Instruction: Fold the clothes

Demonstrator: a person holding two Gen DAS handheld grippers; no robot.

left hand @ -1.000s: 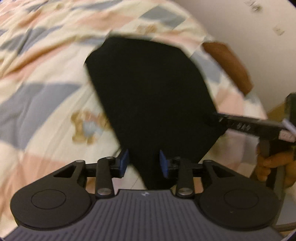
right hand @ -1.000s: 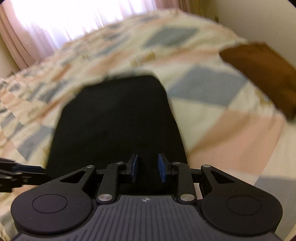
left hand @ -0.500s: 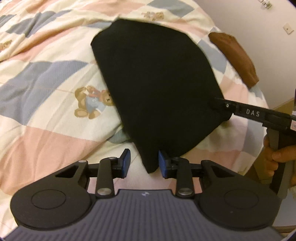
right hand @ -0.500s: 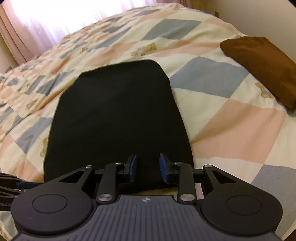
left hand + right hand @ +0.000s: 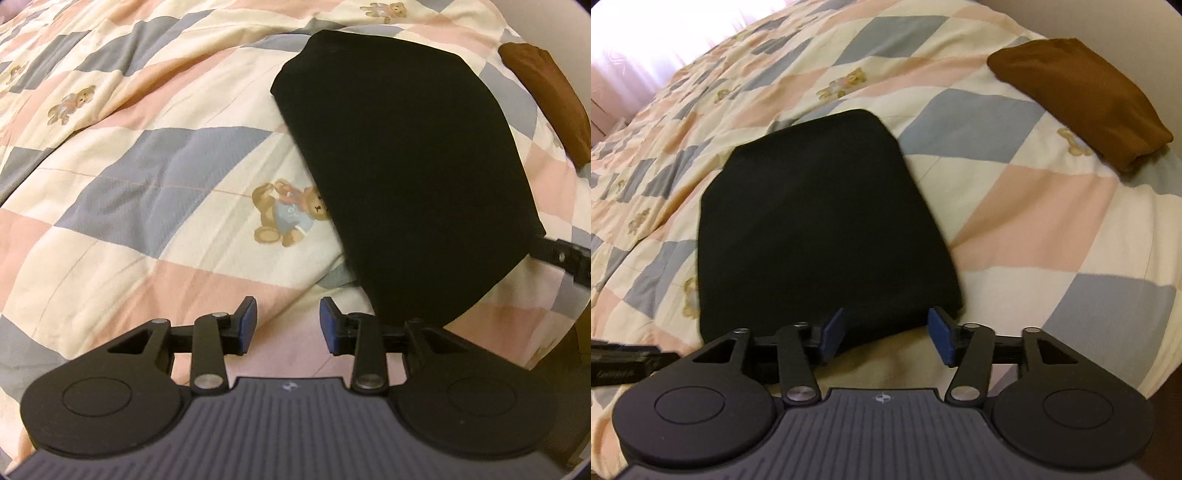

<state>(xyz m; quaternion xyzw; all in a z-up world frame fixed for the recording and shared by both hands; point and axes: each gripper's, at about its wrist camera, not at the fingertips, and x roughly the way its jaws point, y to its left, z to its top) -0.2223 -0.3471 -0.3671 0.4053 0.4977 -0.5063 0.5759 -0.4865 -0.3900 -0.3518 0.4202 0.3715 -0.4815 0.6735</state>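
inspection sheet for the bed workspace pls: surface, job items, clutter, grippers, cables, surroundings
Surface: patchwork quilt with teddy-bear prints, slightly rumpled.
Job's things: black garment folded flat; brown garment folded, apart from it toward the far right.
Clutter: nothing seen.
Grippers: left gripper opening, nothing between its pads, beside the black garment's edge; right gripper opening, the garment's near edge between its pads, not pinched.
Cables: nothing seen.
Surroundings: bright curtain, plain wall.

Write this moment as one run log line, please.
black garment: folded, on quilt | left gripper: empty, opening | right gripper: opening
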